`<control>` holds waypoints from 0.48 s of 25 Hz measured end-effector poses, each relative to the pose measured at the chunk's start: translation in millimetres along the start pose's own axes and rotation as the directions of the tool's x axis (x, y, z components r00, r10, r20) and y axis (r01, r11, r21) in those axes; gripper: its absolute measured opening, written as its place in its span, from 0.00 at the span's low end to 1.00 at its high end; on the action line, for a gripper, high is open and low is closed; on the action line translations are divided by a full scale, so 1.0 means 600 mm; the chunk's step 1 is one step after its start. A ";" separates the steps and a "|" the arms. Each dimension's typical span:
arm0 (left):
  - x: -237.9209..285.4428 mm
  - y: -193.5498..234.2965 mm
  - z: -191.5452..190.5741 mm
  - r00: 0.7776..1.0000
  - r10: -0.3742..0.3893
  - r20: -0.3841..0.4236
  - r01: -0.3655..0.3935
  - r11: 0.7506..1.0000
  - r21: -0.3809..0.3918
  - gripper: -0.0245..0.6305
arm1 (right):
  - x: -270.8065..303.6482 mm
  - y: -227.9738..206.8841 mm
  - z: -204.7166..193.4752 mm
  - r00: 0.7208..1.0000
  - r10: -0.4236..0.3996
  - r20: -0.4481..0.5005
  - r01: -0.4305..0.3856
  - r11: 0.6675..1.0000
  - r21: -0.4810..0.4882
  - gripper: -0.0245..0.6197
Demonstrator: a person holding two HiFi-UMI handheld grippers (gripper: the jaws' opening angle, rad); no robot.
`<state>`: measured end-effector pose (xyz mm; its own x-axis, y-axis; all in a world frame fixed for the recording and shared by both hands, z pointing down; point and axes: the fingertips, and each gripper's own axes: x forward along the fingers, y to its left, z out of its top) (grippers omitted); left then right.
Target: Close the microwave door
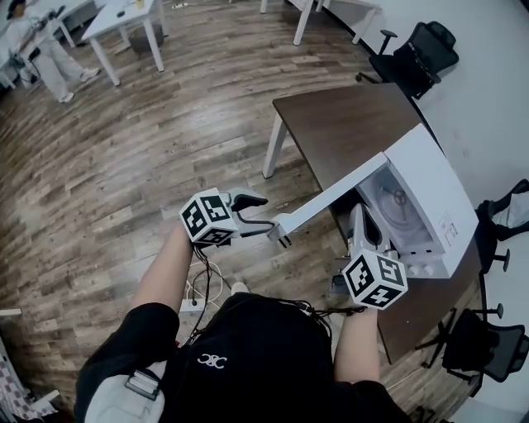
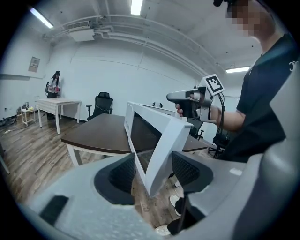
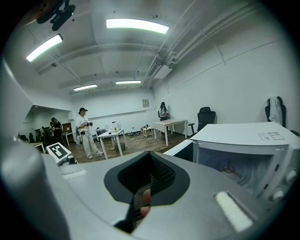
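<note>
A white microwave [image 1: 438, 190] stands on a dark brown table [image 1: 339, 124] with its door [image 1: 331, 198] swung wide towards me. My left gripper [image 1: 269, 219] is at the door's free end. In the left gripper view its jaws [image 2: 152, 171] stand open astride the door's edge [image 2: 150, 136], and the pads do not press on it. My right gripper [image 1: 357, 213] hovers in front of the open cavity [image 3: 243, 159], and its pads [image 3: 149, 176] are shut together with nothing in them. It also shows beyond the door as the right gripper [image 2: 187, 101].
Black office chairs stand behind the table [image 1: 417, 54] and at the lower right [image 1: 471, 339]. White tables [image 1: 124, 21] and a standing person [image 1: 37, 49] are far off on the wooden floor. Cables and a power strip [image 1: 198, 293] lie by my feet.
</note>
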<state>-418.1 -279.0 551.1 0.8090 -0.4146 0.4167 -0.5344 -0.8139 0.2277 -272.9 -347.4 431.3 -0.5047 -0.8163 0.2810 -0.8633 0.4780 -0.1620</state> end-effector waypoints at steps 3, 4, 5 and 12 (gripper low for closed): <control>0.013 -0.024 -0.003 0.999 -0.046 -0.014 0.046 0.999 -0.009 0.43 | -0.009 -0.013 0.005 1.000 -0.010 0.008 0.010 1.000 0.010 0.05; 0.018 -0.033 -0.003 0.998 -0.062 -0.023 0.062 0.998 -0.011 0.43 | -0.012 -0.018 0.006 1.000 -0.013 0.012 0.013 1.000 0.013 0.05; 0.024 -0.044 -0.003 0.996 -0.078 -0.034 0.077 0.997 -0.010 0.43 | -0.017 -0.023 0.007 1.000 -0.016 0.016 0.016 1.000 0.018 0.05; 0.078 -0.111 0.005 0.981 -0.164 -0.100 0.168 0.986 0.027 0.45 | -0.063 -0.077 -0.004 0.999 -0.043 0.023 0.042 0.997 0.059 0.05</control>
<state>-344.1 -245.6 552.8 0.8571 -0.2326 0.4596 -0.3847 -0.8825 0.2708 -213.8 -338.0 430.6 -0.4669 -0.8433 0.2663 -0.8822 0.4235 -0.2056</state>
